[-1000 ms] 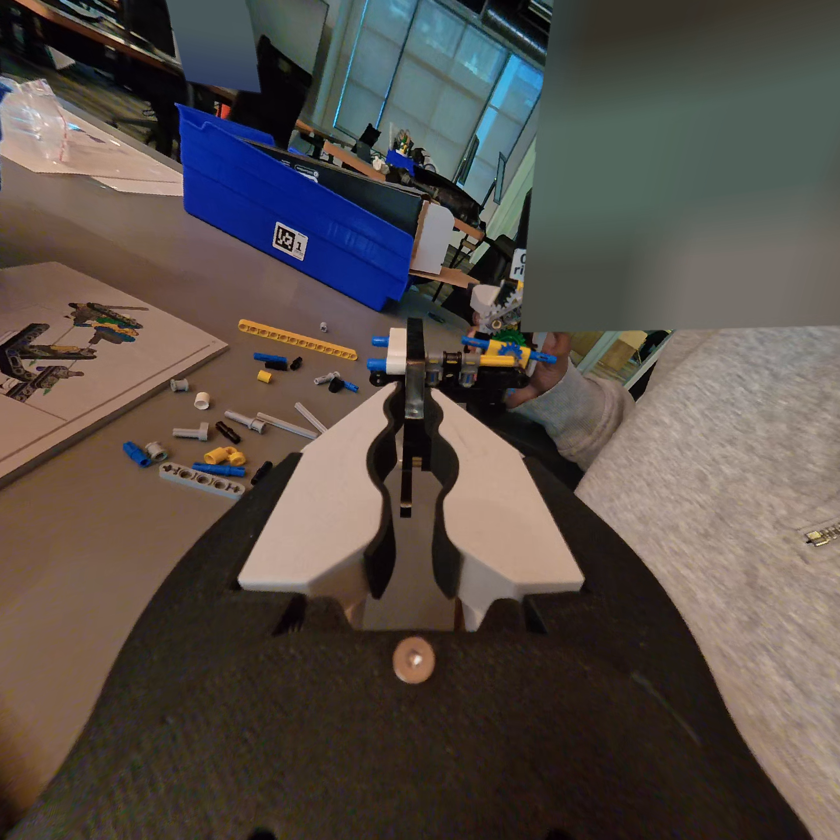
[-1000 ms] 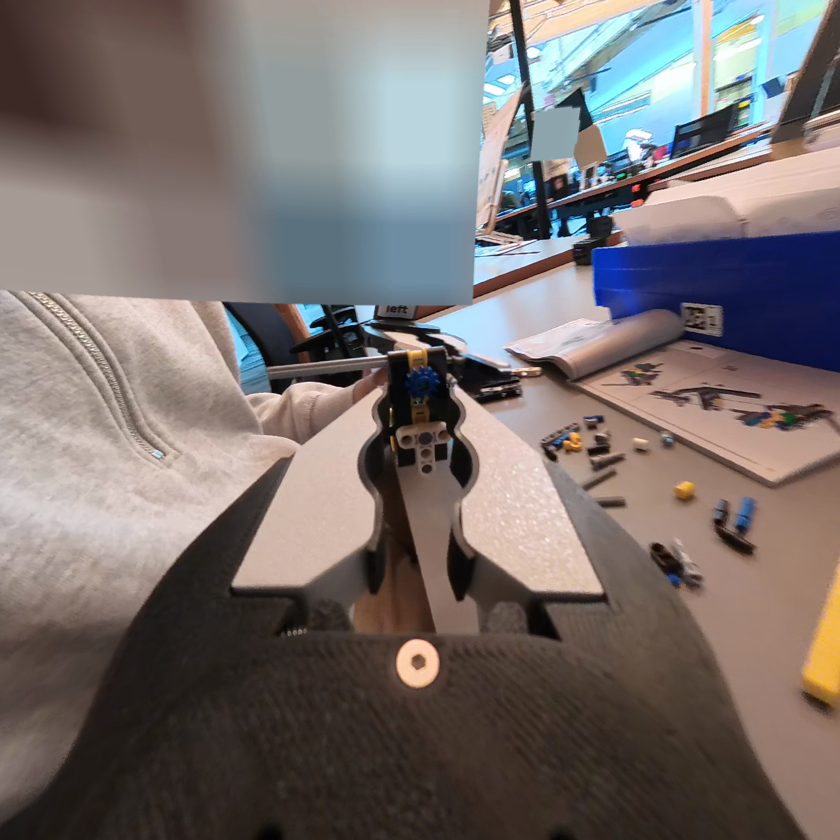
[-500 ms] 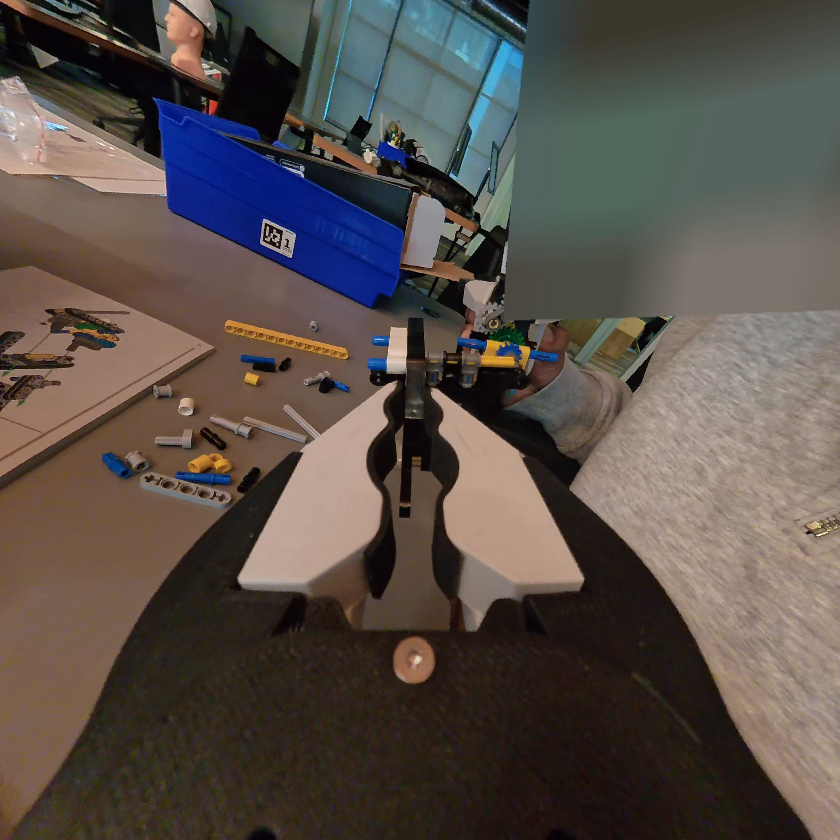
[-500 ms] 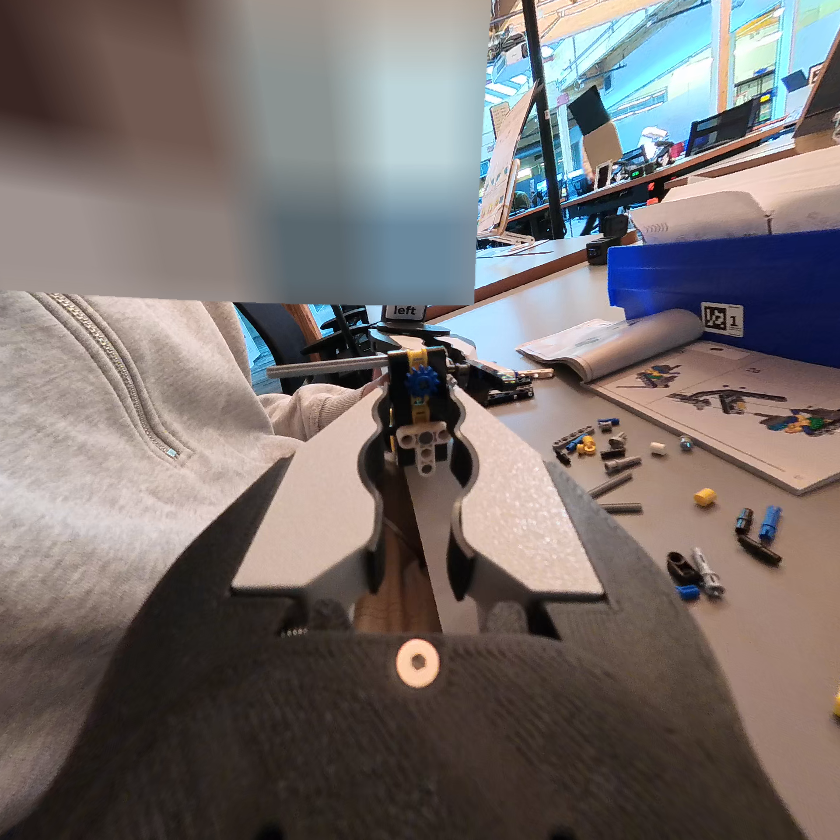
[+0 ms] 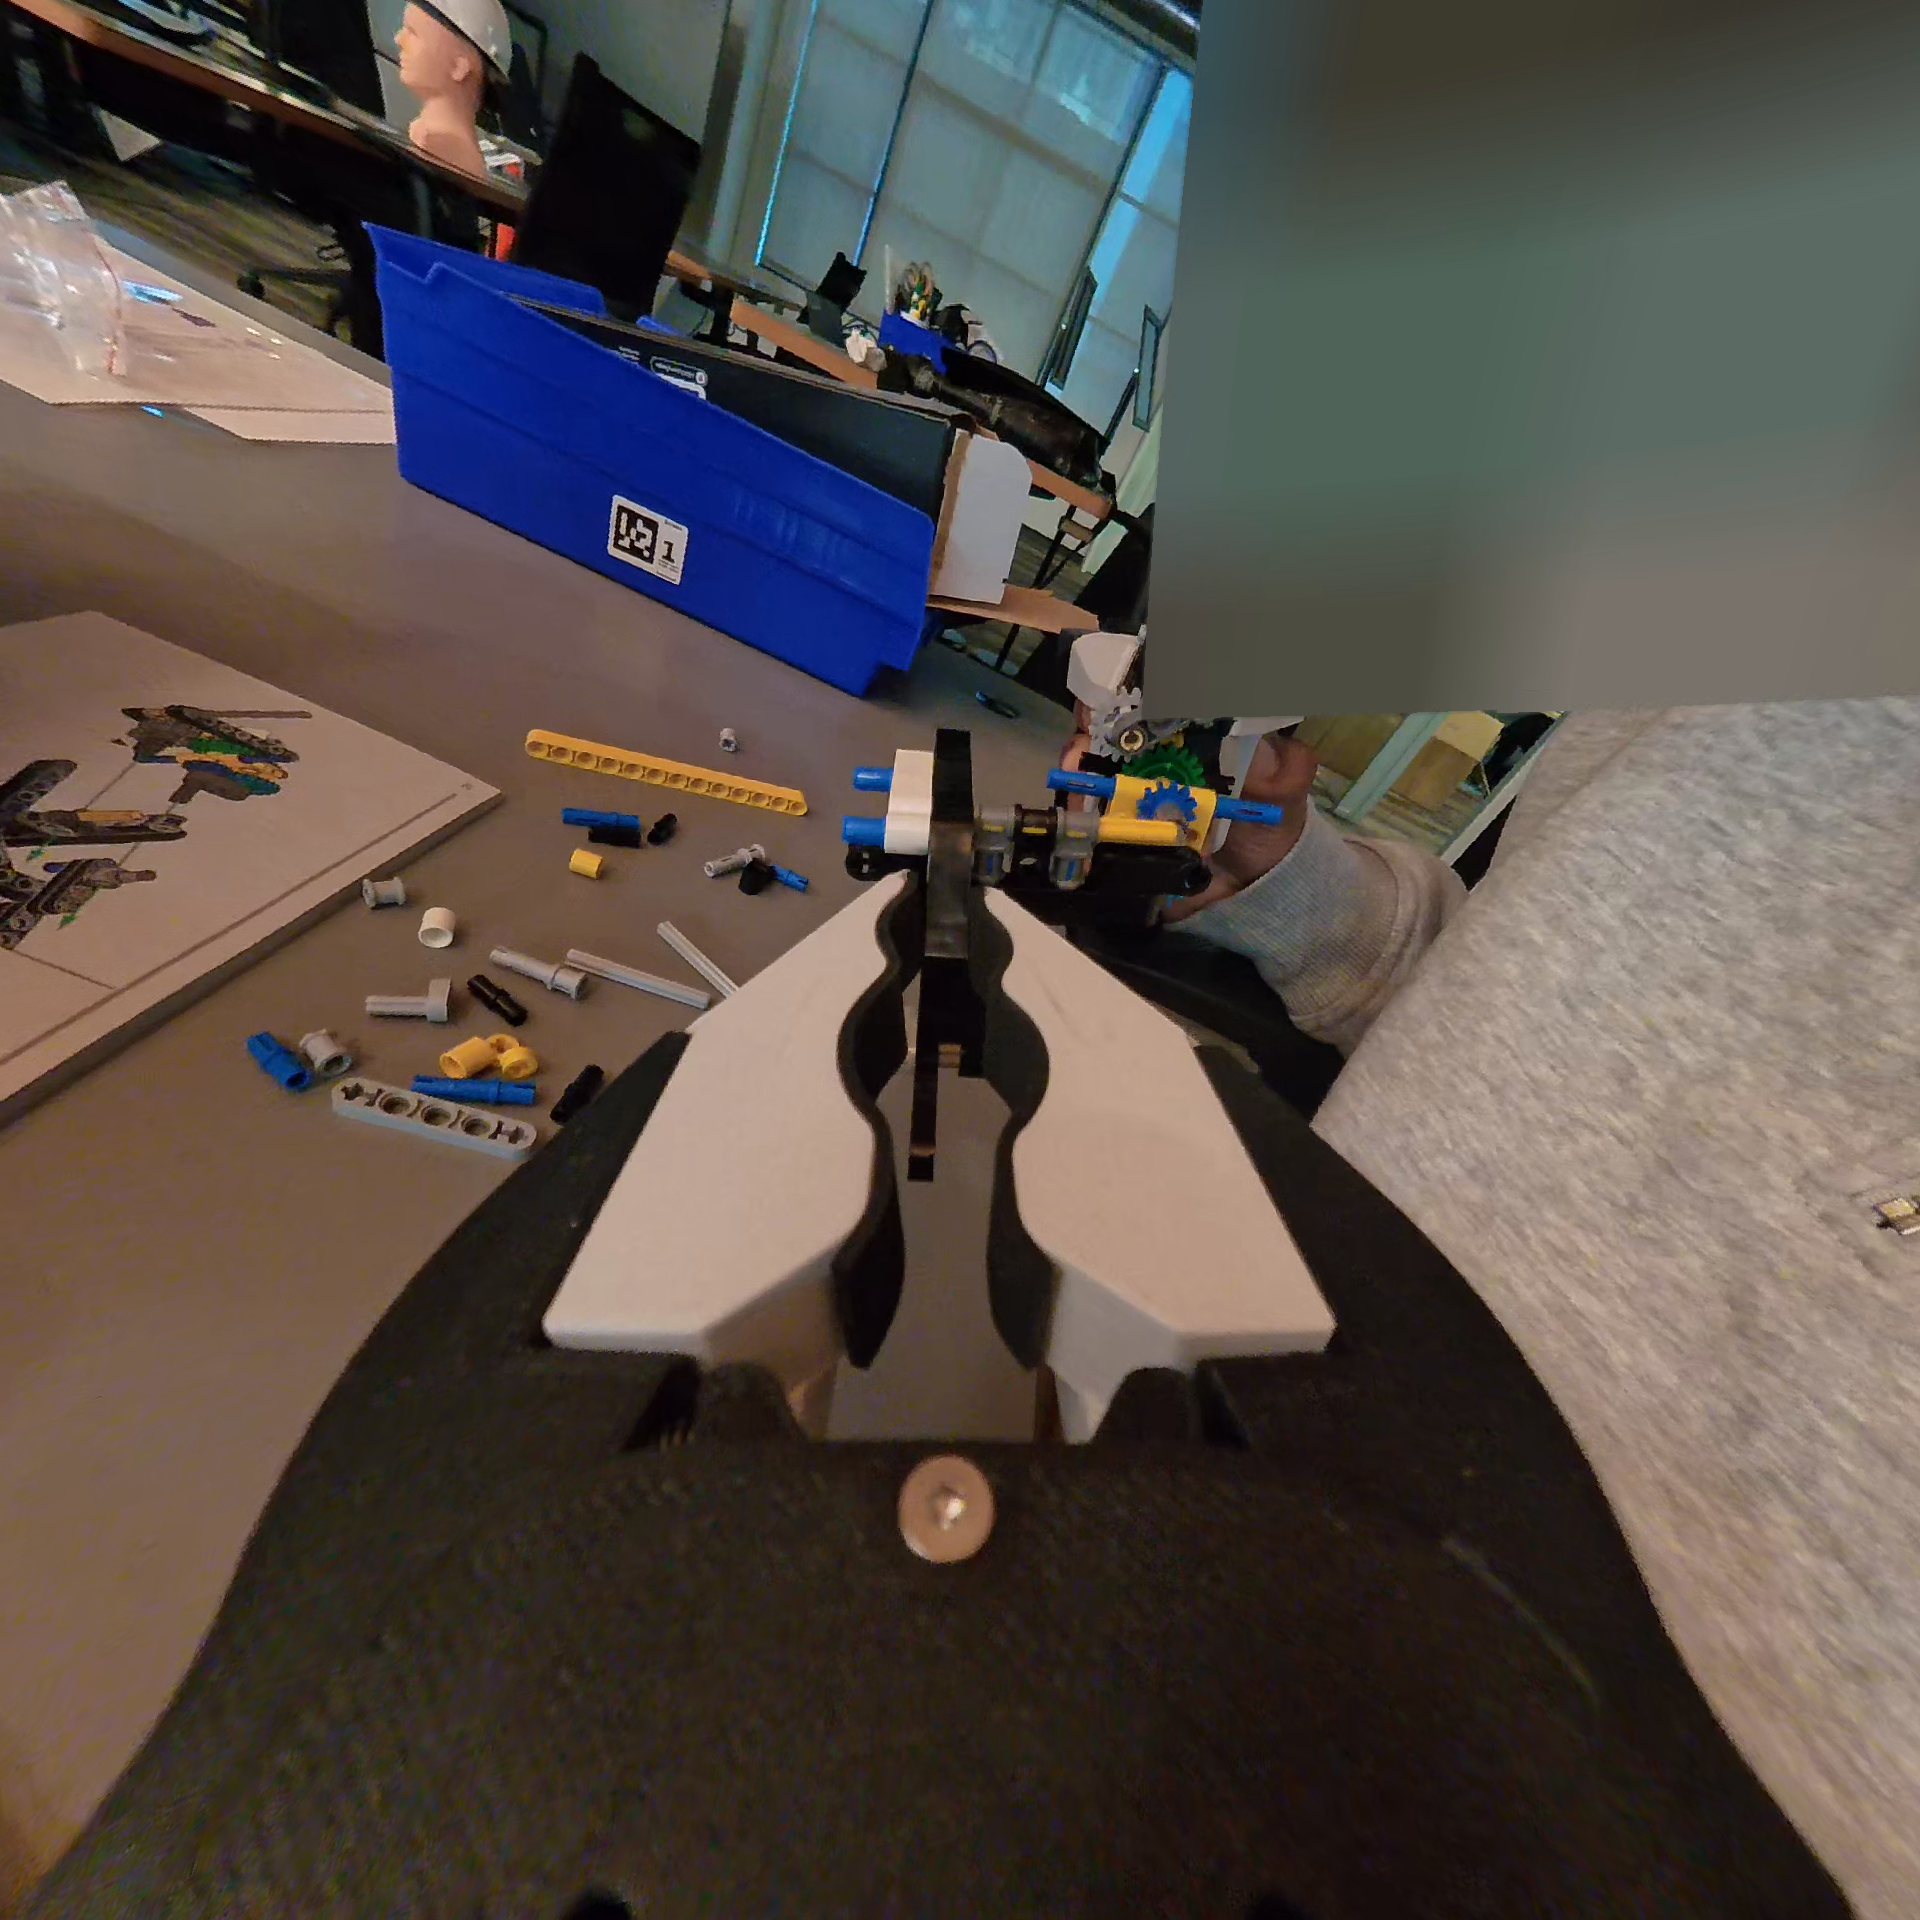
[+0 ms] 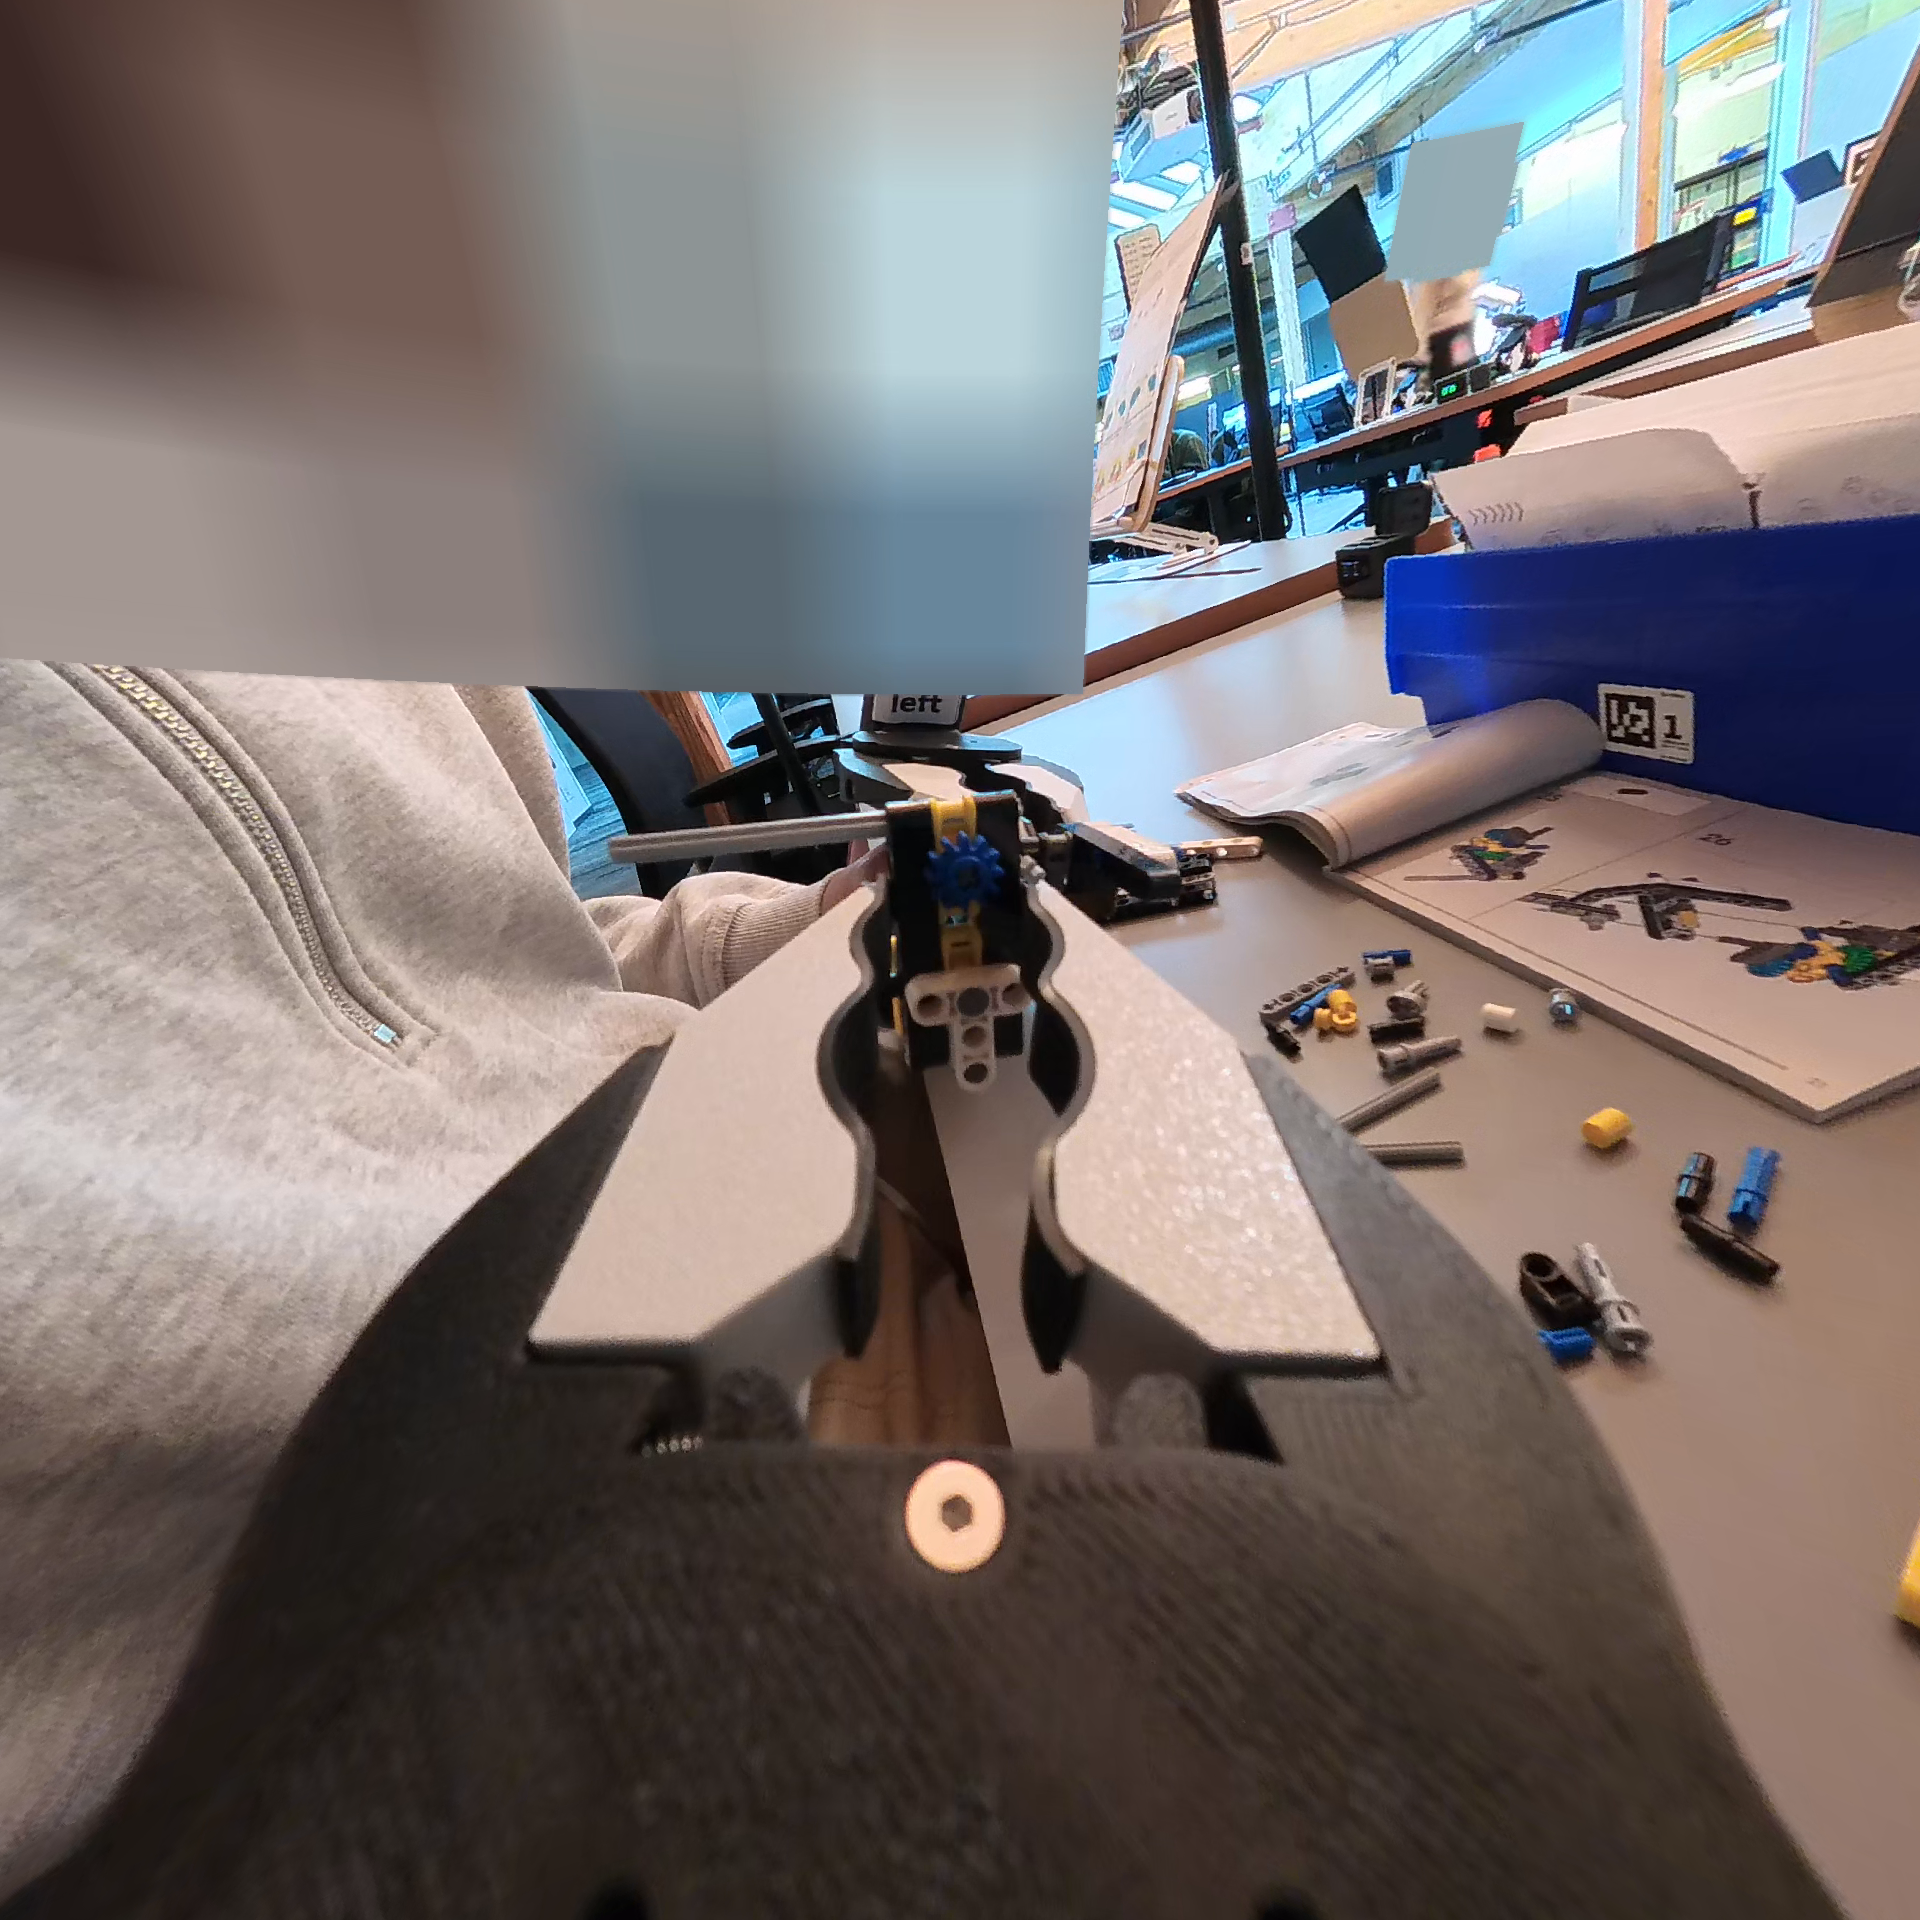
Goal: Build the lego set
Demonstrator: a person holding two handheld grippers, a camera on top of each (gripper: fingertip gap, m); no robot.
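Observation:
The lego assembly (image 5: 1081, 831) is a black frame with a white block, blue pins, a yellow part and a blue gear (image 5: 1166, 802), held in the air between both grippers. My left gripper (image 5: 948, 883) is shut on its upright black beam. In the right wrist view my right gripper (image 6: 961, 904) is shut on the other end of the assembly (image 6: 956, 894), with the blue gear (image 6: 962, 869) and a white T-shaped piece (image 6: 971, 1023) facing the camera. A grey axle (image 6: 748, 836) sticks out to the left. The left gripper (image 6: 935, 764) shows just behind it.
Loose pins, axles and connectors (image 5: 488, 1039) and a long yellow beam (image 5: 665, 771) lie on the grey table. The open instruction booklet (image 5: 156, 821) lies at left, a blue bin (image 5: 644, 457) behind it. A person in a grey hoodie (image 5: 1662, 1143) sits close at right.
Both grippers keep hold of the assembly. The two views shifted slightly over the table at first, then stayed nearly still.

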